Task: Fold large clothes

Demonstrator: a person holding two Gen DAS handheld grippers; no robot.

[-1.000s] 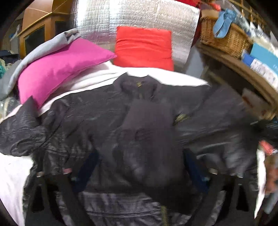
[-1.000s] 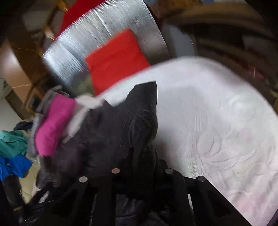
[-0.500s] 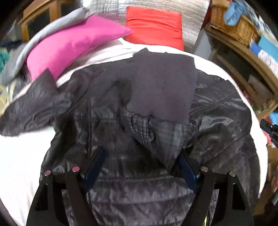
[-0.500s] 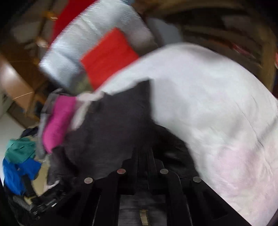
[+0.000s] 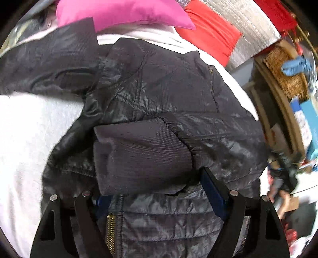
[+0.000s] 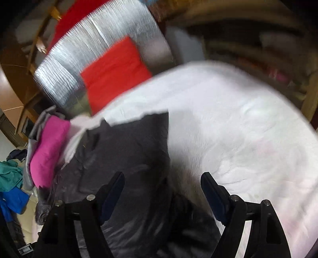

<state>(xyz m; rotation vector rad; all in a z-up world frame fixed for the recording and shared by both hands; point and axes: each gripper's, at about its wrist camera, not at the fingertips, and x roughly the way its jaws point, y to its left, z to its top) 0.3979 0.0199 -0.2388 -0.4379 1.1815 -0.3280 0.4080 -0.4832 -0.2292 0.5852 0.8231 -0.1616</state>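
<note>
A black padded jacket (image 5: 178,95) lies front up on the white bed cover (image 5: 25,139), its brass zip (image 5: 110,228) near my left gripper. One sleeve is folded across the chest, and its ribbed cuff (image 5: 143,156) lies sideways between the fingers of my left gripper (image 5: 157,192). That gripper stands wide, and the cuff hides its left fingertip. I see no pads pressing on the cuff. In the blurred right wrist view my right gripper (image 6: 162,188) hangs over the jacket (image 6: 129,158). Its jaws are opening, with cloth below them and nothing gripped.
A pink pillow (image 5: 123,12) and a red pillow (image 5: 210,37) lie at the bed's head against a silver foil mat (image 5: 248,29). A wicker basket (image 5: 286,73) stands on a wooden shelf at the right. Loose blue and green clothes (image 6: 12,184) lie beside the bed.
My right gripper was shut on the dark sleeve and has let it go, jaws now wide. My left gripper moved in over the jacket and rolled; the cuff now lies sideways on the chest.
</note>
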